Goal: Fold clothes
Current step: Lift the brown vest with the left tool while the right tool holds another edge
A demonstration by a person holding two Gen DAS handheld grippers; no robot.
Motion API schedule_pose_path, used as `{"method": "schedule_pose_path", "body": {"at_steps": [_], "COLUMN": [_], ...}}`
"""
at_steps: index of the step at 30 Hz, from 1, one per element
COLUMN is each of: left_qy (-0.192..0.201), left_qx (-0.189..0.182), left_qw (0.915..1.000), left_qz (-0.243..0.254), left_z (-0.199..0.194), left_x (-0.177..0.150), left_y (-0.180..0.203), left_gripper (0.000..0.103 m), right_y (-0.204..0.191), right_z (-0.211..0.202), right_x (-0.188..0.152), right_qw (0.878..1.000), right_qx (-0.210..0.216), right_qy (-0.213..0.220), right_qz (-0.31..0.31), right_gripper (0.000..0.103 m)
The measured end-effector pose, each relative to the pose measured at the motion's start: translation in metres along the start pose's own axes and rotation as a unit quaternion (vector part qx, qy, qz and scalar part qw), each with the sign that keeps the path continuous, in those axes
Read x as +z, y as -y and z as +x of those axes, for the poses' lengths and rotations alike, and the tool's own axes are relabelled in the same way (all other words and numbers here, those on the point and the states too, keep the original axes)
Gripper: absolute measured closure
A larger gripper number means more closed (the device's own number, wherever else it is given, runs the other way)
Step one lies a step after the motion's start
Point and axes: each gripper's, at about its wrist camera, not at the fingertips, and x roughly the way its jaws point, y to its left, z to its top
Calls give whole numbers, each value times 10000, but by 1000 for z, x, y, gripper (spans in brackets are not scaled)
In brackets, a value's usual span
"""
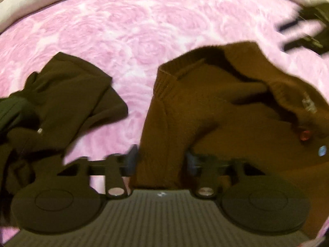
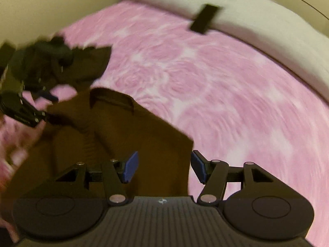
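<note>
Both wrist views steeply downward, close above a pink blanket, sharing the brown sweater.

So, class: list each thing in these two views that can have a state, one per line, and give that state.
Brown sweater: partly folded, sleeve across body.
Dark garment: bunched in a heap, not folded flat.
Left gripper: jaws apart, sweater edge between them.
Right gripper: open, sweater corner between pads.

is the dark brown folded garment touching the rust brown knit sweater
Apart. The left wrist view shows the dark brown folded garment on the left and the rust brown knit sweater on the right, with a clear strip of pink rose-patterned blanket between them.
</note>
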Motion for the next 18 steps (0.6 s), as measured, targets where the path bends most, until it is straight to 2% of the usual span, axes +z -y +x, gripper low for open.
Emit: {"method": "schedule_pose_path", "body": {"at_steps": [1, 2, 7, 8, 9, 10, 13, 18], "left_qy": [8, 75, 418, 476, 549, 623, 940, 1608], "left_qx": [-28, -23, -72, -82, -89, -96, -89, -175], "left_qw": [10000, 9999, 9989, 9987, 9984, 9980, 9955, 9856], "left_qz": [66, 115, 194, 146, 96, 45, 53, 483], "left_z": [3, 2, -7, -11, -16, -22, -48, -105], "left_x": [-1, -2, -7, -7, -5, -3, 14, 64], "left_y": [-2, -3, -5, -7, -8, -9, -4, 28], "left_gripper": [92, 94, 96, 96, 96, 96, 96, 97], "right_y": [3, 5, 13, 15, 18, 21, 29, 54], "right_z": [20, 38, 106, 114, 117, 112, 75, -44], "right_x": [9, 16, 34, 34, 35, 35, 32, 9], "right_qw": [9995, 9983, 9853, 9836, 9838, 9859, 9921, 9981], "right_qx": [60, 112, 498, 688, 861, 925, 853, 28], "right_qy": [-81, -154, -435, -538, -595, -562, -241, 566], "right_qz": [-286, -546, -1576, -1581, -1455, -1278, -891, -244], "right_gripper": [45, 45, 52, 72, 86, 96, 96, 97]}}
